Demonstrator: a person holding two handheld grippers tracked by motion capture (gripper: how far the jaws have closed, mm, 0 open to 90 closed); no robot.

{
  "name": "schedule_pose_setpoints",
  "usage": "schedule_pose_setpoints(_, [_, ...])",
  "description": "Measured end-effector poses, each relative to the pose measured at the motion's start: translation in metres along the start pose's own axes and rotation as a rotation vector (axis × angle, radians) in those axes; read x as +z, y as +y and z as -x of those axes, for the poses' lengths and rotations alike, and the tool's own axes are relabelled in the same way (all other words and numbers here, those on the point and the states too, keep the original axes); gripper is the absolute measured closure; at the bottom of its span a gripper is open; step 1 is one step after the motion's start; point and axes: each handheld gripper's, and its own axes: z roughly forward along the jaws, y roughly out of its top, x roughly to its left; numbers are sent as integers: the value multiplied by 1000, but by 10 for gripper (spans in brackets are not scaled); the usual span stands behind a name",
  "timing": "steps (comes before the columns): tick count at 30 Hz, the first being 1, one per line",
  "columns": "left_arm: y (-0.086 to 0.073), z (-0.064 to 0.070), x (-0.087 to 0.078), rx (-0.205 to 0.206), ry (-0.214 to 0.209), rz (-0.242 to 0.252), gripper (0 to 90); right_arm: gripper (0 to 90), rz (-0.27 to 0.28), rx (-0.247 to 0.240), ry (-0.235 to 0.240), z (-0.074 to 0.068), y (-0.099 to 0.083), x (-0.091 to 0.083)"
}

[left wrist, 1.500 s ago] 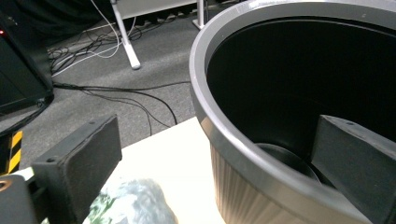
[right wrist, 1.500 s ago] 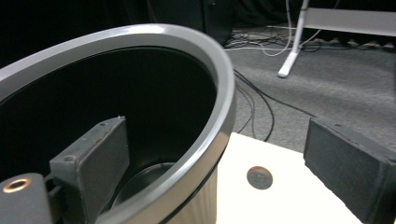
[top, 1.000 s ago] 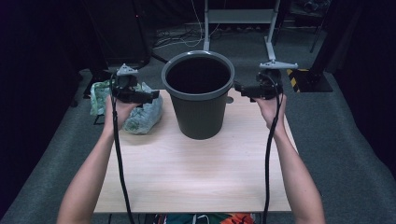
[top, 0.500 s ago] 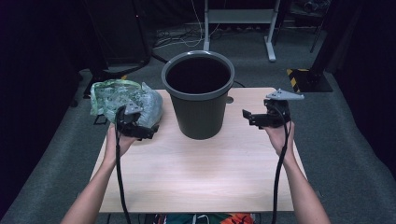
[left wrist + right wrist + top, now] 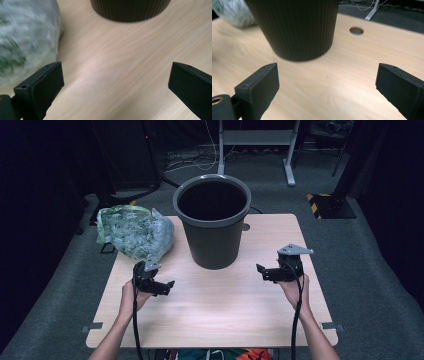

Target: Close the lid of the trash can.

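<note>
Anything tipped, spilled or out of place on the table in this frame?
Nothing stands out. The dark grey ribbed plastic bin stands upright on the light wooden table. The crumpled clear plastic bag lies closed at the table's back left corner, slightly overhanging the edge. The left gripper and right gripper are open and hold nothing.

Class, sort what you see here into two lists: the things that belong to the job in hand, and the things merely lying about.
Job in hand:
- left gripper, open
- right gripper, open
- dark ribbed bin
- filled plastic bag

Lying about:
- cables on the floor
- yellow-and-black striped block
- table hole
</note>
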Motion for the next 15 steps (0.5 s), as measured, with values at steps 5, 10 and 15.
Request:
schedule_pose_setpoints(5, [-22,3,7,-32,2,-15,1,41,-26,12,-7,-1,-28,-1])
schedule_pose_setpoints(10, [-41,4,12,-47,17,-35,1,39,-55,35,-37,6,-58,-5])
schedule_pose_setpoints(15, [-60,5,17,-63,38,-70,1,40,-110,74,-99,21,-91,-7])
